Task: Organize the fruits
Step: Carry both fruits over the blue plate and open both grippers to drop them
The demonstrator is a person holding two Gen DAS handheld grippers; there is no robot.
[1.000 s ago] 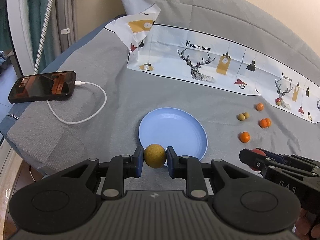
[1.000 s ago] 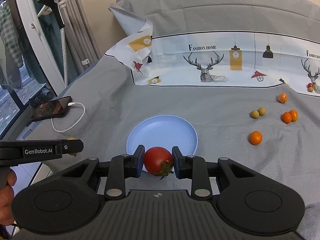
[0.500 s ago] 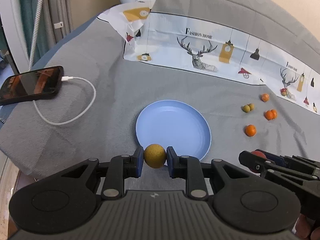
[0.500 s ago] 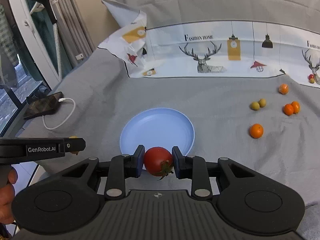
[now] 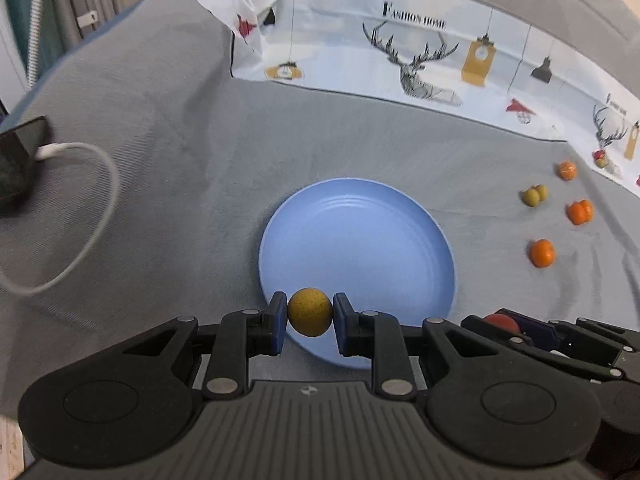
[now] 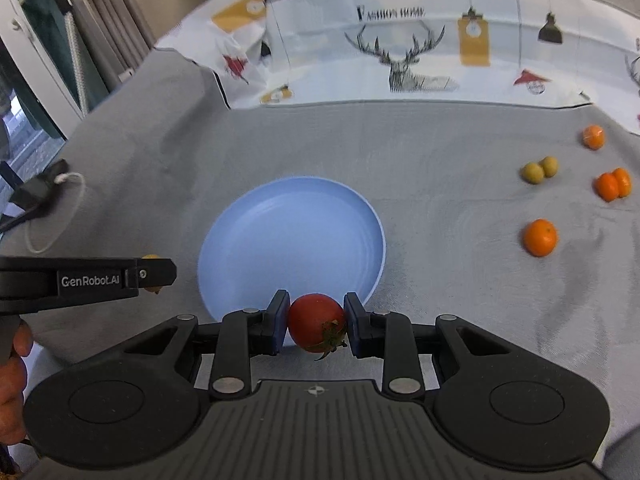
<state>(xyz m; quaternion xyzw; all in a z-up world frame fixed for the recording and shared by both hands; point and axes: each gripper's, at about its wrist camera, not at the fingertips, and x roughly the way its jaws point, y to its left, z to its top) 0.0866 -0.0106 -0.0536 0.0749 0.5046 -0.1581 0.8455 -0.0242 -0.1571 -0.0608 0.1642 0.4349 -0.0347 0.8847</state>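
While both grippers clamp fruit, the blue plate (image 5: 436, 240) lies bare

Bed: grey woven blanket (image 5: 360, 140).
Centre: round pale-blue plastic plate (image 5: 360, 216).
Right: small orange and yellow-green fruits (image 6: 540, 237).
Left: dark phone (image 5: 16, 164), white cable (image 5: 100, 216).
Back: white deer-print cloth (image 6: 420, 40).
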